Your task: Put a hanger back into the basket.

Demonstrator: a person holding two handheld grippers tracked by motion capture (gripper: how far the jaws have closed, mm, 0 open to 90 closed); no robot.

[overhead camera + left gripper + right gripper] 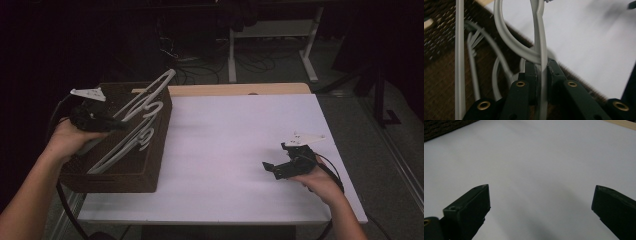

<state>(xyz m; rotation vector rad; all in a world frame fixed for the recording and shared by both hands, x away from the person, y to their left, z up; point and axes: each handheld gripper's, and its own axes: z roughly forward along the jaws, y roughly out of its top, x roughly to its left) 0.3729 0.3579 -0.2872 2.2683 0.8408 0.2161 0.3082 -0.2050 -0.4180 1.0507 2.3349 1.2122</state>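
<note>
A brown woven basket [150, 170] stands at the table's left edge with white plastic hangers [132, 142] lying in it. My left gripper [120, 123] is over the basket, shut on one white hanger [156, 89] that slants up past the basket's far rim. In the left gripper view the hanger's flat bar [541, 50] runs between the closed pads, with its hook [506, 37] curving off to the left. My right gripper [274, 169] hovers low over the white table top [225, 145] at the right, jaws wide apart, with nothing between its fingertips [474, 202].
Other hangers [471, 65] lie in the basket [441, 82] below the held one. A strip of bare wood [240, 89] runs along the table's far edge. Beyond it stand desk legs [232, 55] and floor cables in the dark.
</note>
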